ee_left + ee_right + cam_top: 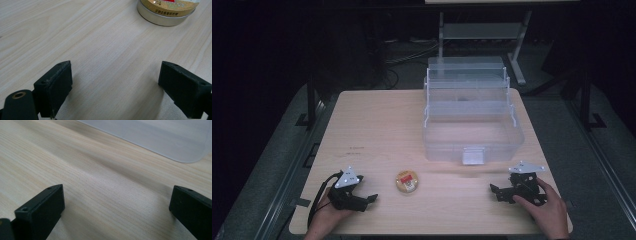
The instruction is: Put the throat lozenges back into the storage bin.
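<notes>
High view: round tin [407, 181] lies between the gaping left gripper [371, 199] and right gripper [493, 190], clear box [472, 131] behind, nothing between.

A small round tin [407, 182], shallow and lying flat with its lid up, rests on the desk [377, 130] near the front edge, at about 7 o'clock from the desk's centre and just to the 3 o'clock side of the left gripper [371, 198]. Its lid is golden yellow with a red label patch, and the left gripper view shows a plain silver-grey side wall [160, 18] below a gold band bearing small dark print too fine to read. The tin is closed, stands clear of the jaws, and touches nothing but the desk.
</notes>
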{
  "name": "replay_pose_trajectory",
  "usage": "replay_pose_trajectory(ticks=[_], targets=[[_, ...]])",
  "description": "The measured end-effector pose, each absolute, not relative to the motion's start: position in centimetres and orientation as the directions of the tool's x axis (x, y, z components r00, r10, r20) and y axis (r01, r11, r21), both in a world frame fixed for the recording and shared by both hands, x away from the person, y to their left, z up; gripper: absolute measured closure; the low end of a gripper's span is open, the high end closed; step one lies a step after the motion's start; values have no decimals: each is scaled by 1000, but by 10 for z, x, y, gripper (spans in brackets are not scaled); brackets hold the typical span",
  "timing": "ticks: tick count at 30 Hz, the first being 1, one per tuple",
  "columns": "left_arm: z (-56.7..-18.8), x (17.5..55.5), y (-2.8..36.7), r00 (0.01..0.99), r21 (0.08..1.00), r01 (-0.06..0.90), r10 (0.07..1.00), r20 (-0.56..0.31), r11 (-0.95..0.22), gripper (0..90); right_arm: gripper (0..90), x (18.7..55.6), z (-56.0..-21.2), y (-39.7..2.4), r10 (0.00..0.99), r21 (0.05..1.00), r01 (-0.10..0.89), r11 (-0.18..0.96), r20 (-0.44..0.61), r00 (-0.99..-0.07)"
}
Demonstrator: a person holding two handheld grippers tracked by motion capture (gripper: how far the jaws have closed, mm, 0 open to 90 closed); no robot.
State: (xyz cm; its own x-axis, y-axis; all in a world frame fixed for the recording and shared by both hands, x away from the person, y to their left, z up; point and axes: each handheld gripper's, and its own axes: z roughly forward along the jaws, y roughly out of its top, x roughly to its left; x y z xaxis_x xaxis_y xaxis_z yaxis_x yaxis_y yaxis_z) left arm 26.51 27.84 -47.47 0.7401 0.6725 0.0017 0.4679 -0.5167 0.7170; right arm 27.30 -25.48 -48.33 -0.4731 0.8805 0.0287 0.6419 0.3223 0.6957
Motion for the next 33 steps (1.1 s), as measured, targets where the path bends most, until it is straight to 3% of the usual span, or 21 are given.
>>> replay_pose_trajectory(ticks=[33], targets=[[-457,273,268,779,675,461,627,2,-576,122,0,273,-483,-255,881,696,642,322,29,-473]])
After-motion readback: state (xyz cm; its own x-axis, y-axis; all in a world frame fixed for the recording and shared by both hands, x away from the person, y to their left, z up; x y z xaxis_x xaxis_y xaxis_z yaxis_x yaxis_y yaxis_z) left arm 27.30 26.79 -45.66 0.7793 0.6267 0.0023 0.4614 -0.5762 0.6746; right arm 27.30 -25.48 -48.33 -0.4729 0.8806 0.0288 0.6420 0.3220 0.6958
